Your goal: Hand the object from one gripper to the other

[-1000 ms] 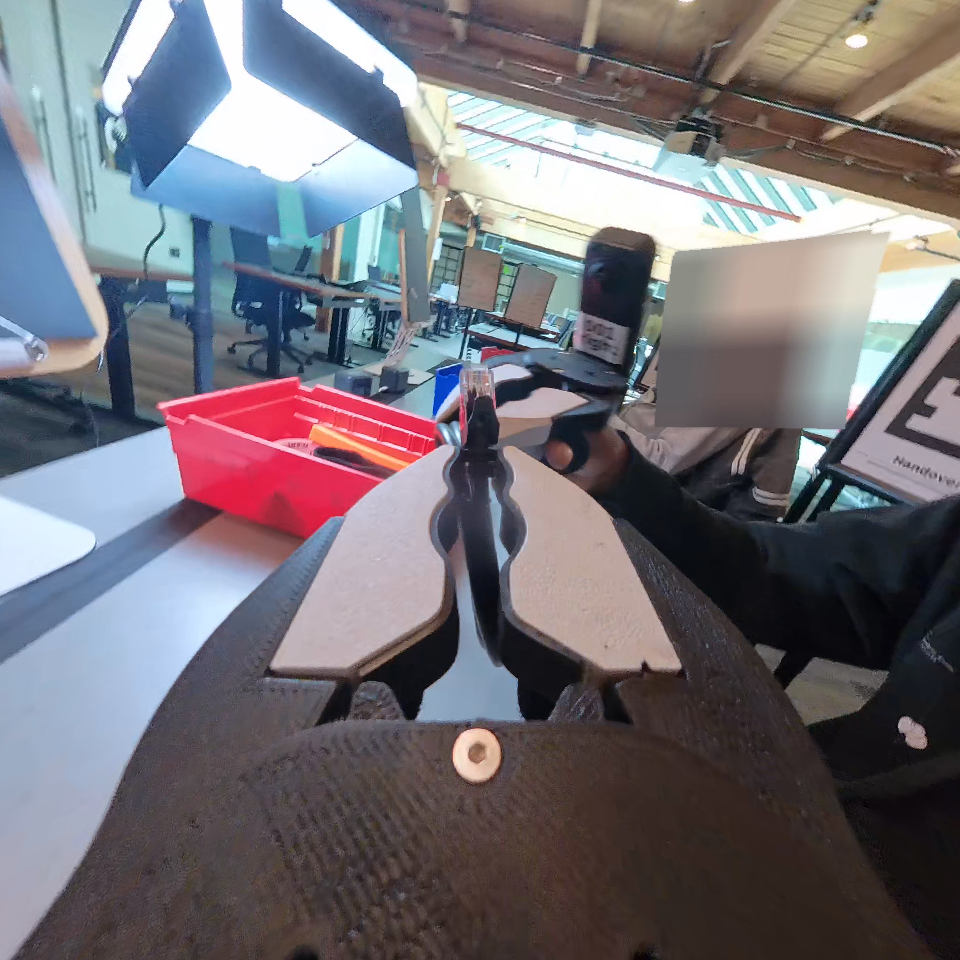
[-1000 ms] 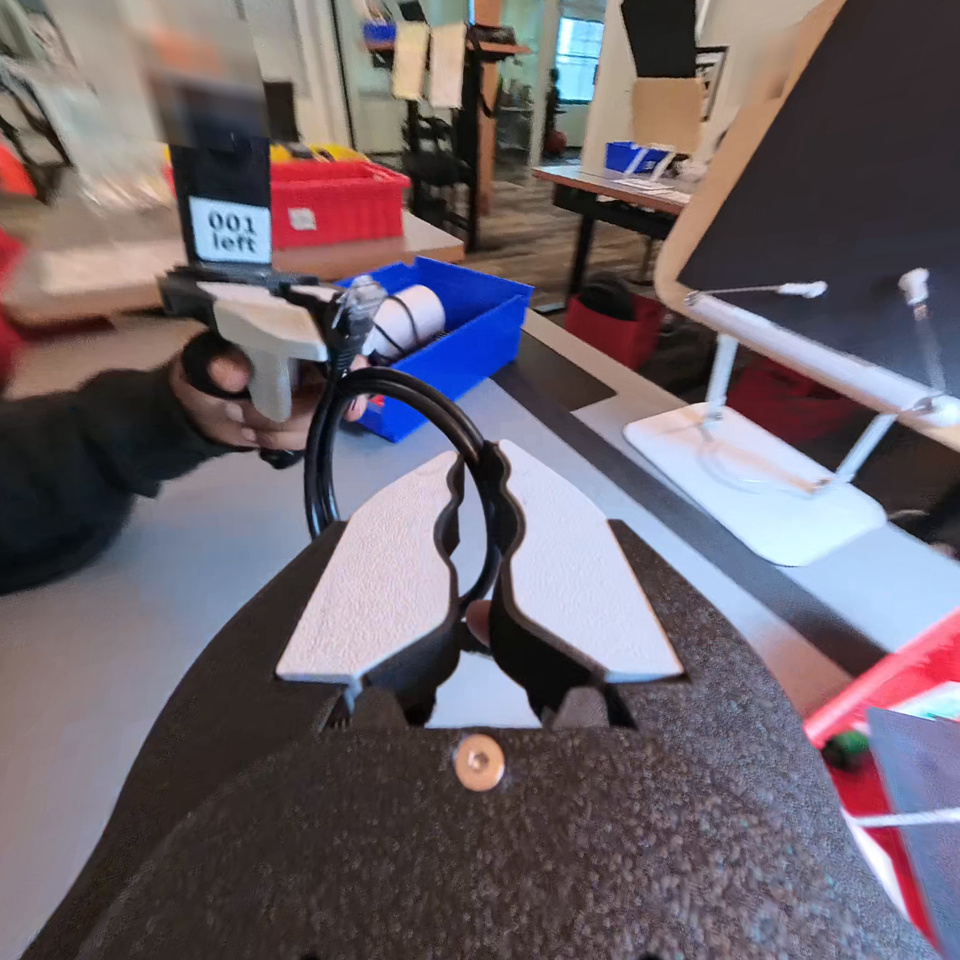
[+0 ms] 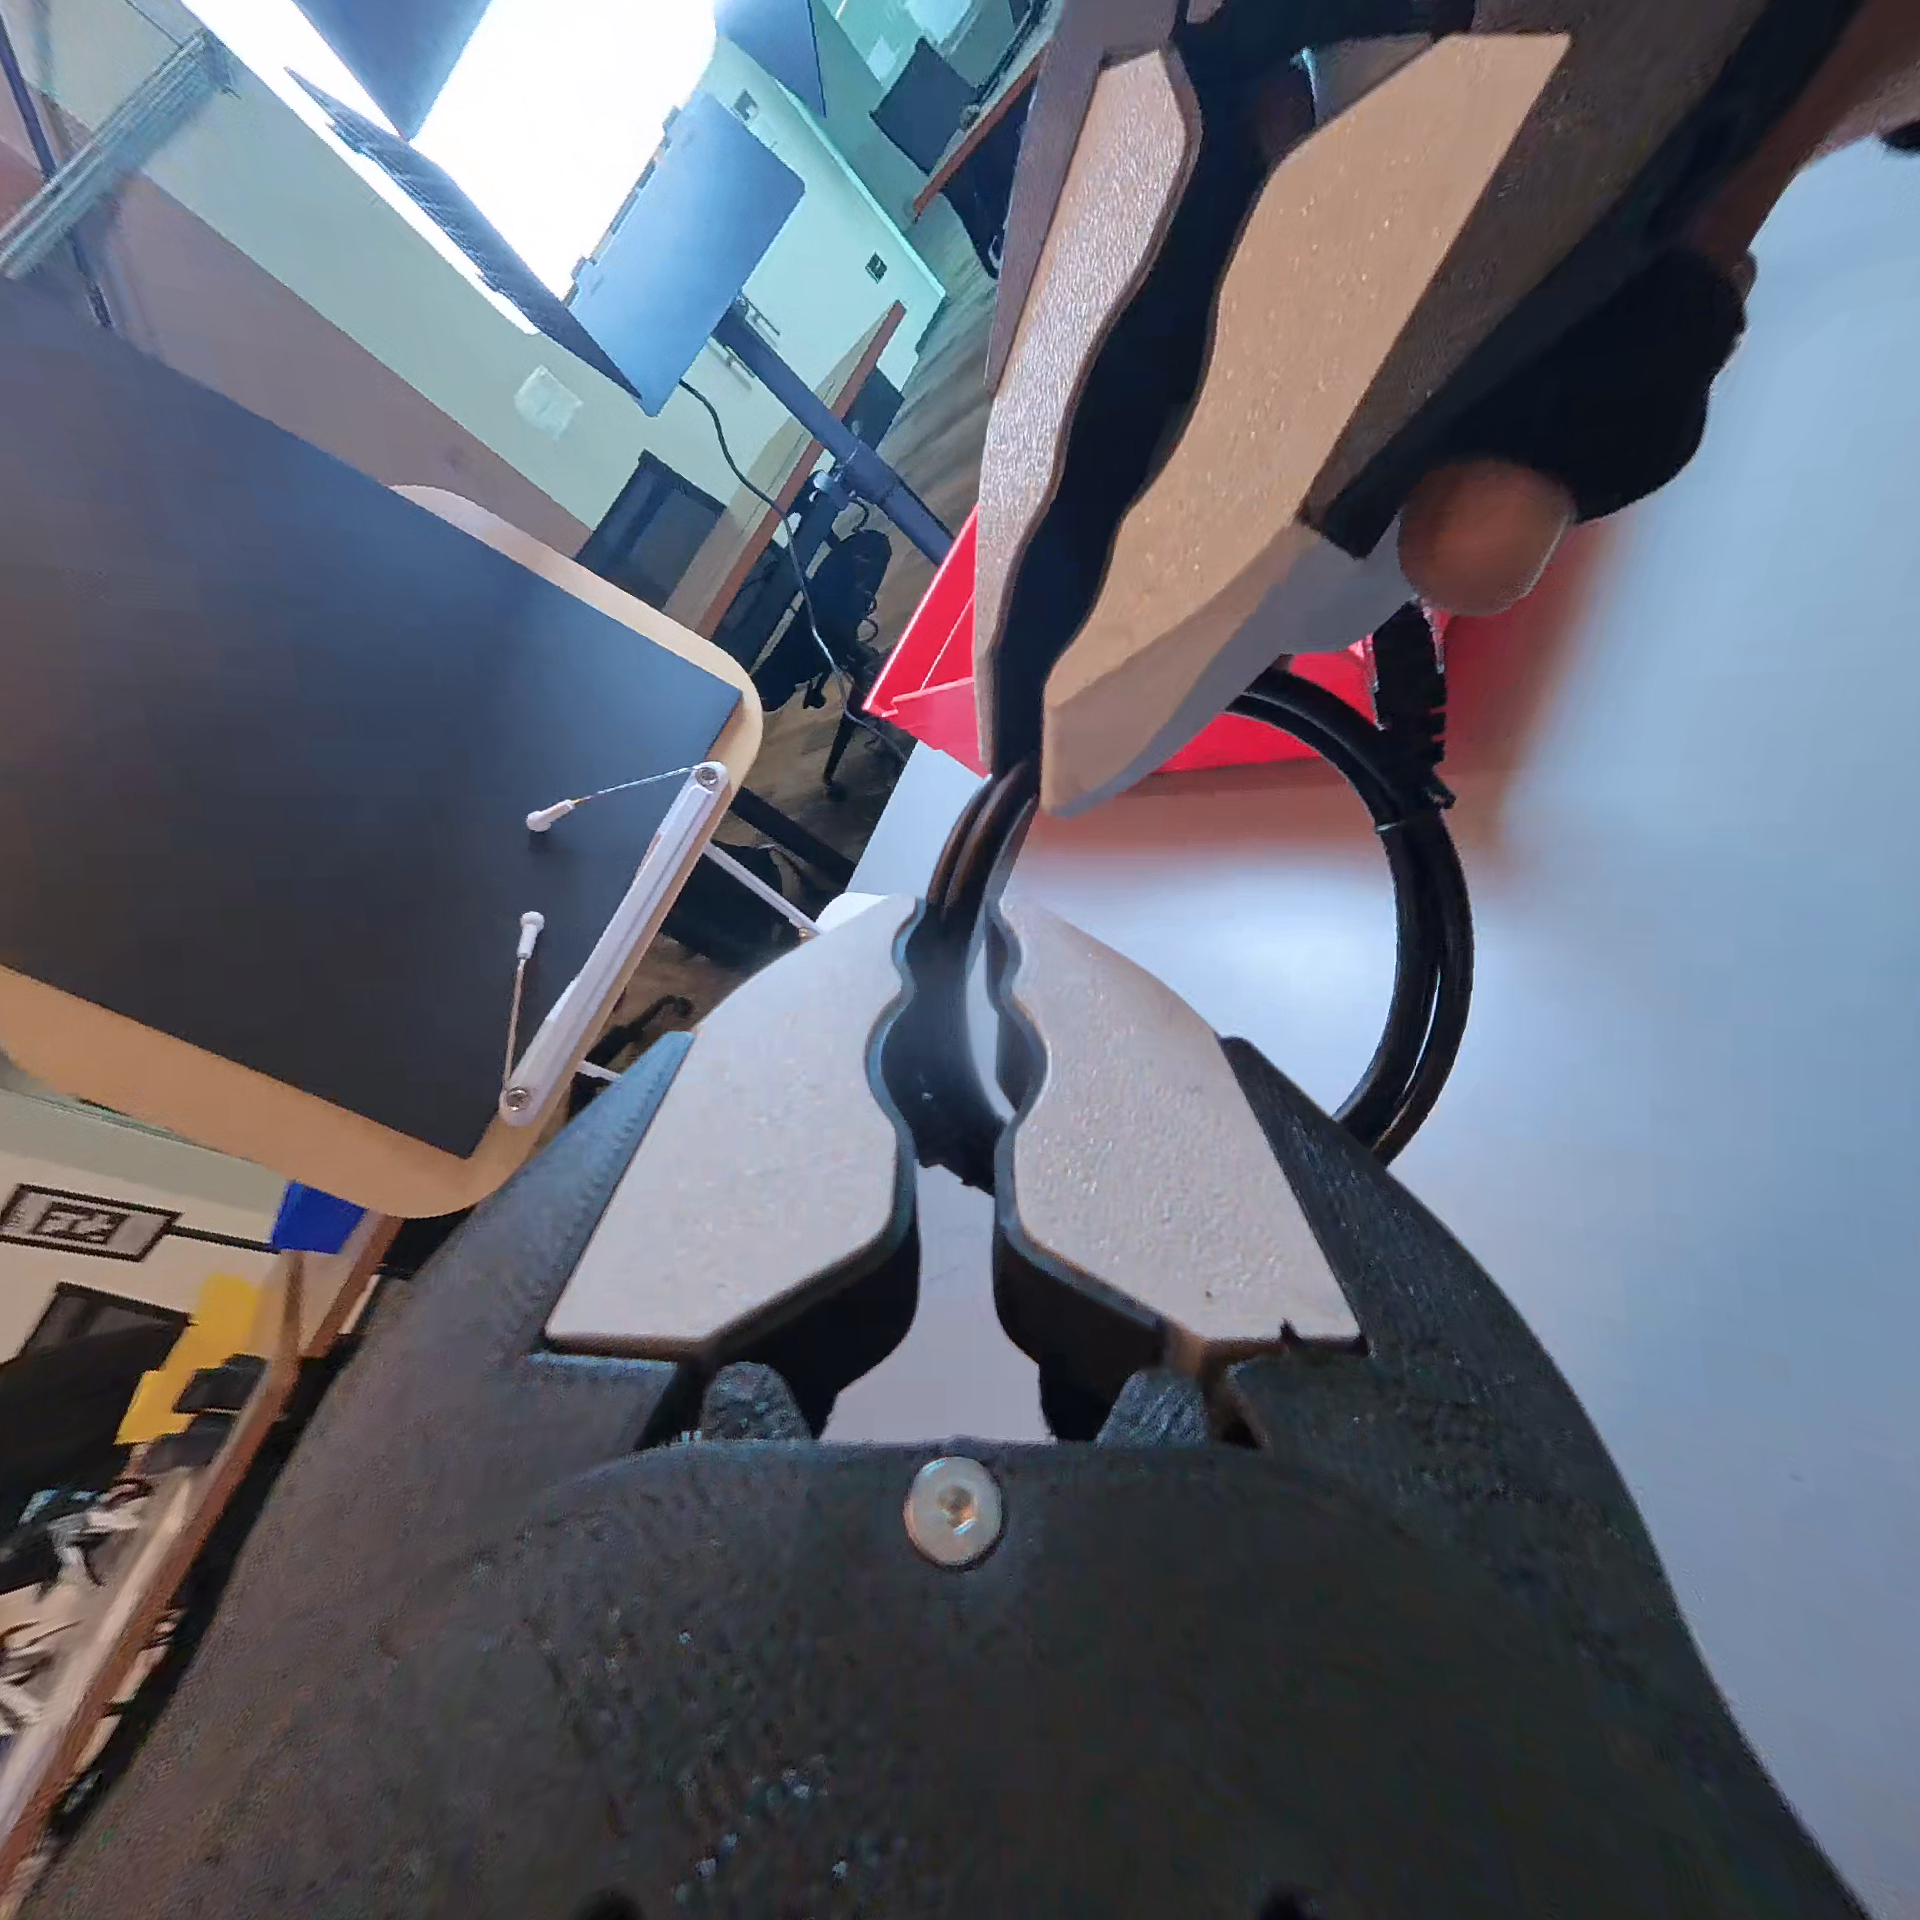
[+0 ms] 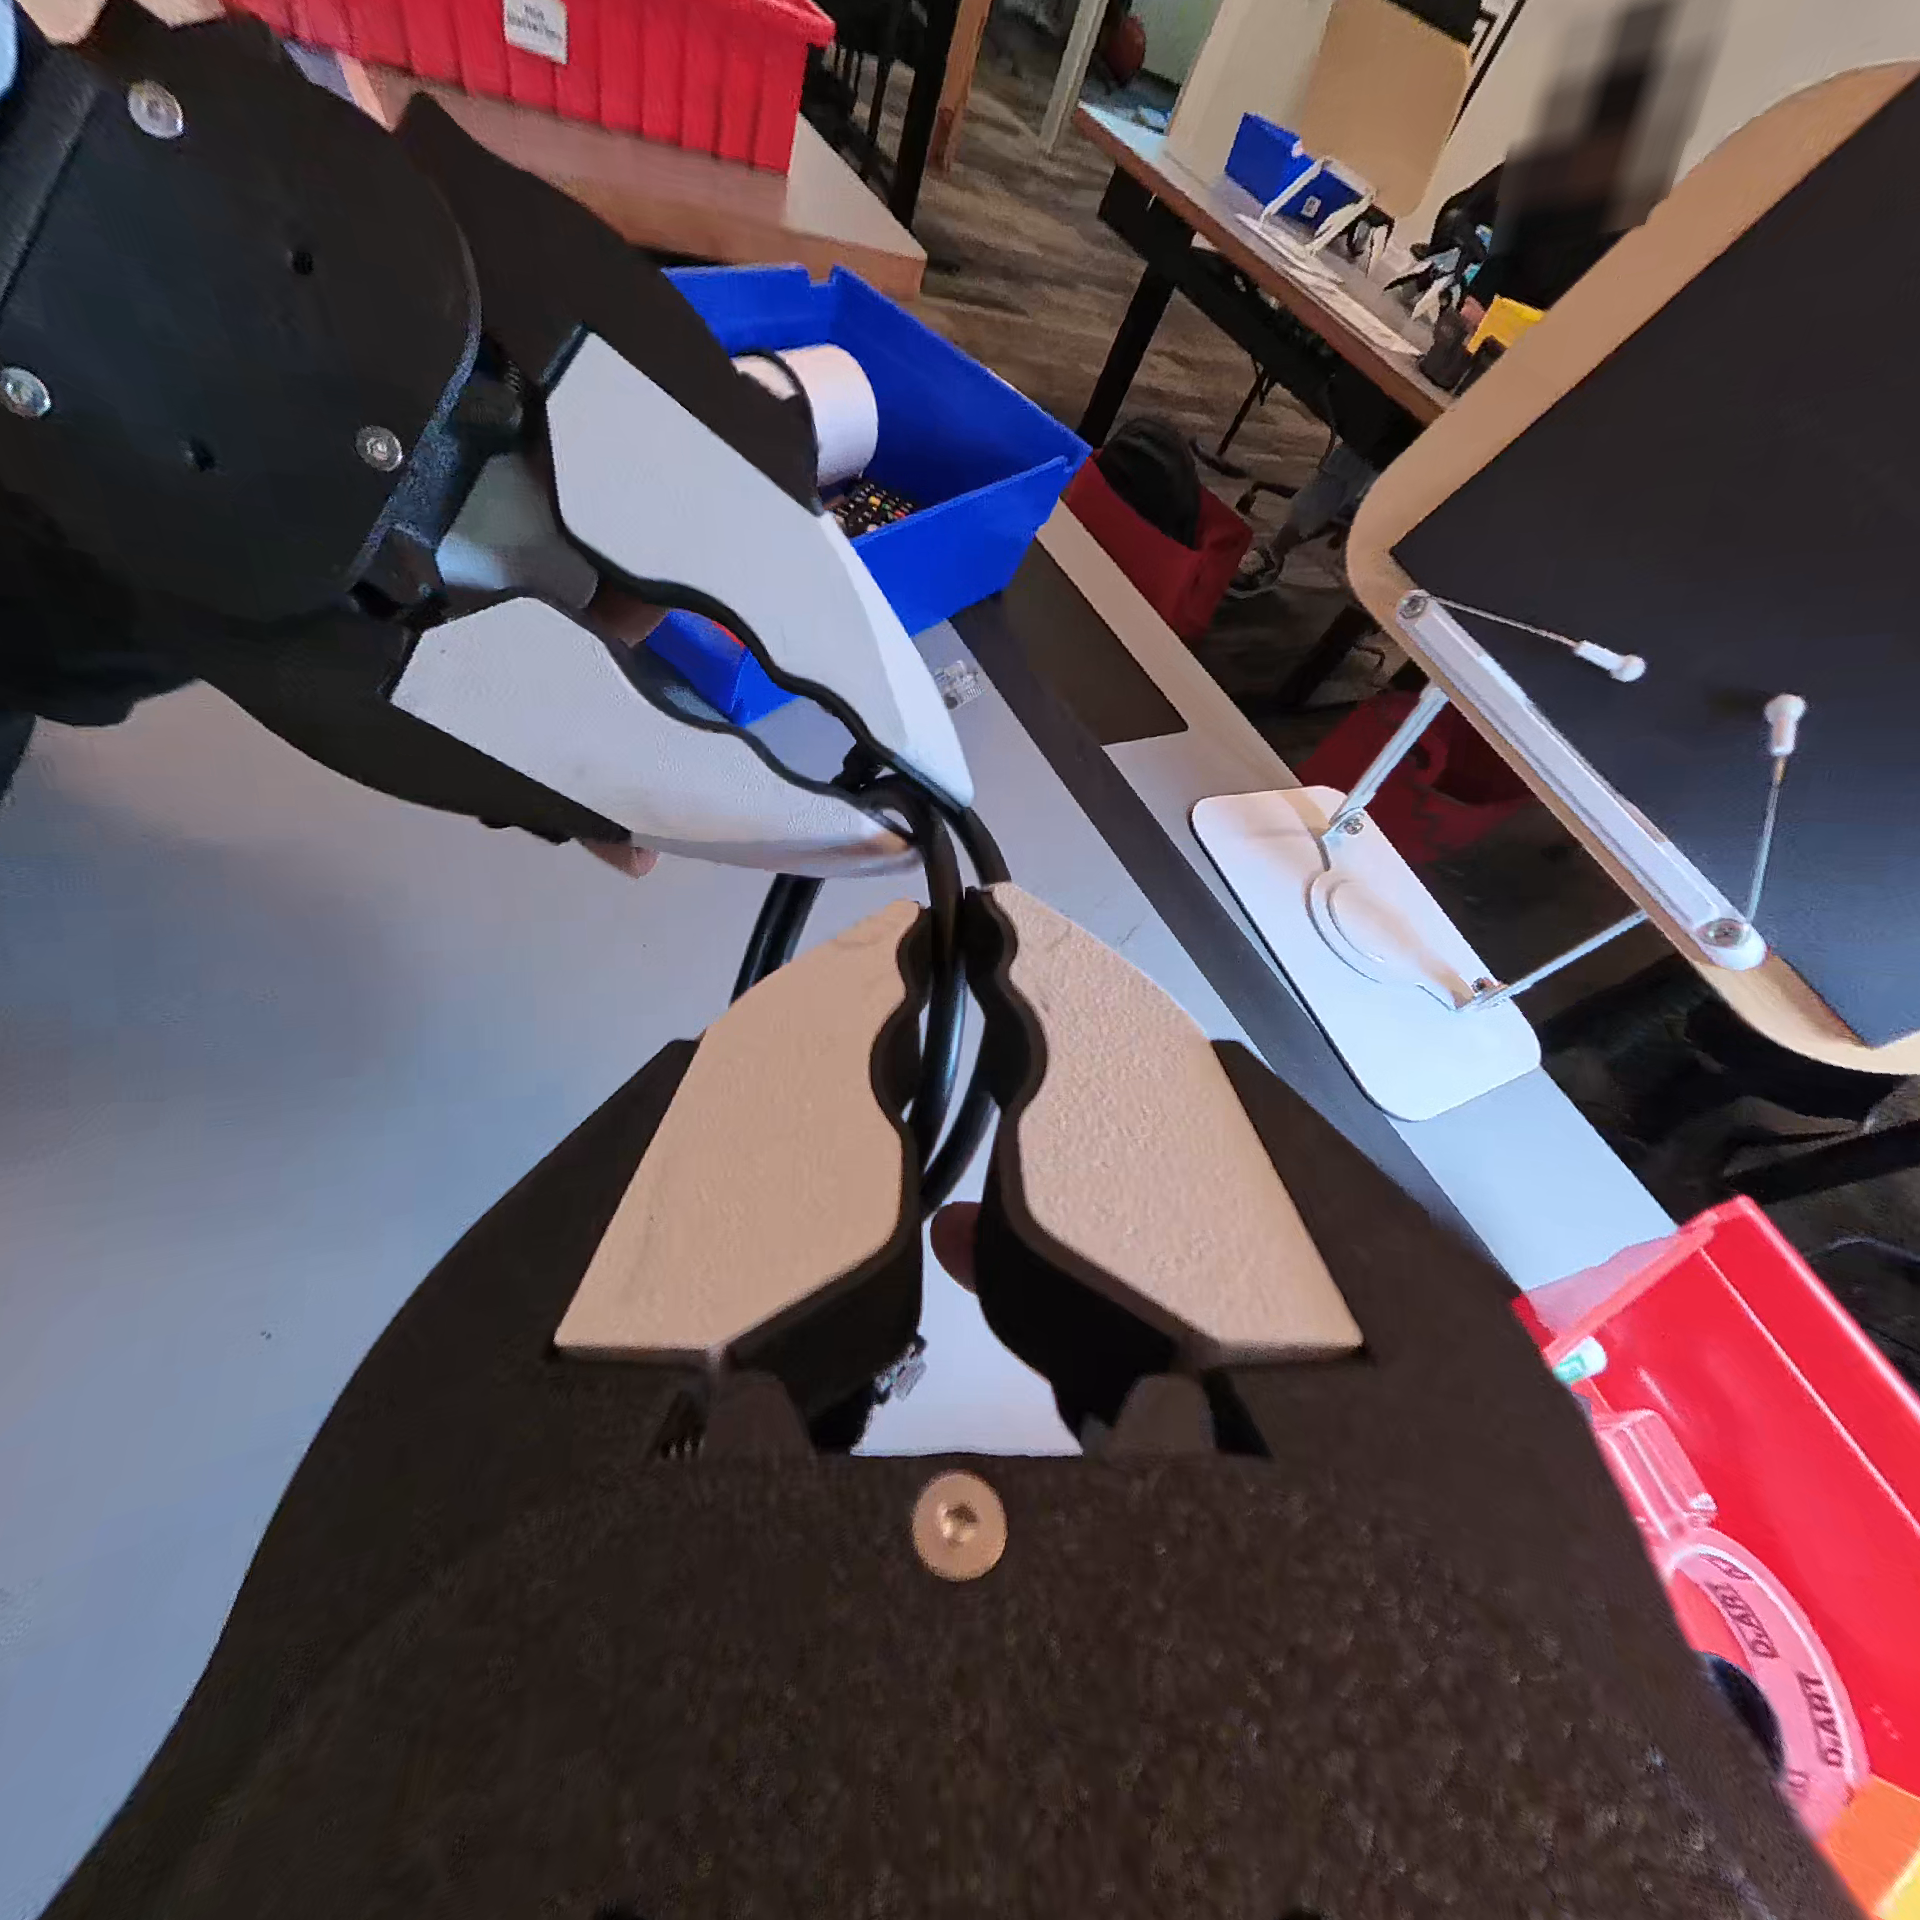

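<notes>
A coiled black cable (image 3: 1439, 935) hangs between both grippers above the grey table (image 3: 1683, 1091). My left gripper (image 3: 956, 920) is shut on one side of the coil. My right gripper (image 3: 1023, 774) comes down from above, its tips pinching the same coil just beyond my left fingertips. In the right wrist view my right gripper (image 4: 951, 909) is shut on the cable (image 4: 774, 935), and the left gripper (image 4: 920, 821) reaches in from the upper left, its tips on the cable. A clear connector (image 4: 904, 1377) shows below my right fingers.
A blue bin (image 4: 966, 426) holding a white roll (image 4: 836, 405) stands behind the left gripper. A red bin (image 4: 1756, 1382) with a tape roll (image 4: 1766, 1662) is at the right. A black board (image 4: 1714, 499) on a white stand (image 4: 1361, 966) sits at the table's edge. My two grippers' fingertips are within a few centimetres of each other.
Both grippers have tilted and drawn together, so their tips now almost meet on the coil. Both were gripping the cable a second ago and still are.
</notes>
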Available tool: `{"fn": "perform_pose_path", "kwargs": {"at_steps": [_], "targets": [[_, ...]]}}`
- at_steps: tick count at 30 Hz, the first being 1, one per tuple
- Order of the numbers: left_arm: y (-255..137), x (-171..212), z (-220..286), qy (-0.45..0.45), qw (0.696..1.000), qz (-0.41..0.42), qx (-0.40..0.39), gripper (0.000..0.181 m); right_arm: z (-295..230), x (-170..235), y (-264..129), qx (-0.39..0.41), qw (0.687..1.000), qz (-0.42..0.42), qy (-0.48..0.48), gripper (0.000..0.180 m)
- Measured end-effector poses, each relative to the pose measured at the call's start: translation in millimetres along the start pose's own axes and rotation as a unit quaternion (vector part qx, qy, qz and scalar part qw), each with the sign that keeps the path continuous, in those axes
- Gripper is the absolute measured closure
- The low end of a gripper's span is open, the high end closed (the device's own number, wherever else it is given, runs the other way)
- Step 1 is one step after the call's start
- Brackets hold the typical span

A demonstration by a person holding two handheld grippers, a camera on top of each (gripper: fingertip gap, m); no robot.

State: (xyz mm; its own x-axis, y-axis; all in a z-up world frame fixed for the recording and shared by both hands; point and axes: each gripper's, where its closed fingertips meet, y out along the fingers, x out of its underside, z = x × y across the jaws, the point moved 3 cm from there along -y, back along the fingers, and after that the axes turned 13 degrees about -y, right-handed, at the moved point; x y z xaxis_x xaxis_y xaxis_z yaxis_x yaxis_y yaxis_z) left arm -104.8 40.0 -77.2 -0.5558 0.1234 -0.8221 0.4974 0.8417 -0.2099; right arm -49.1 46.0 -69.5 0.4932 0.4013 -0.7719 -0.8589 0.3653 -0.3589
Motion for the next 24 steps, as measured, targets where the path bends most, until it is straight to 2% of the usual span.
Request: {"fn": "perform_pose_path", "kwargs": {"at_steps": [6,8,11,14,20,24], "targets": [[-1.8,1.6,4.2,0.036,0.999,0.018,0.021,0.175,-6.8,-2.8,-4.8,-0.041,0.999,0.02,-0.017,0.171],[-4.5,0.1,3.9,0.043,0.998,0.04,0.028,0.175,-9.7,-7.8,-11.6,-0.077,0.996,0.047,0.001,0.161],[-7.8,0.1,-1.4,0.072,0.996,0.06,0.006,0.175,-7.4,-16.0,-25.8,-0.12,0.987,0.096,0.044,0.159],[-10.1,-1.9,-5.2,0.108,0.991,0.074,-0.029,0.175,4.3,-17.8,-37.4,-0.124,0.981,0.122,0.083,0.16],[-17.5,-14.2,-4.3,0.185,0.97,0.122,-0.095,0.175,11.1,-4.9,-31.4,-0.101,0.987,0.081,0.092,0.165],[-20.3,-18.0,-1.5,0.207,0.964,0.133,-0.102,0.175,6.2,-2.9,-27.2,-0.112,0.987,0.077,0.088,0.174]]}}
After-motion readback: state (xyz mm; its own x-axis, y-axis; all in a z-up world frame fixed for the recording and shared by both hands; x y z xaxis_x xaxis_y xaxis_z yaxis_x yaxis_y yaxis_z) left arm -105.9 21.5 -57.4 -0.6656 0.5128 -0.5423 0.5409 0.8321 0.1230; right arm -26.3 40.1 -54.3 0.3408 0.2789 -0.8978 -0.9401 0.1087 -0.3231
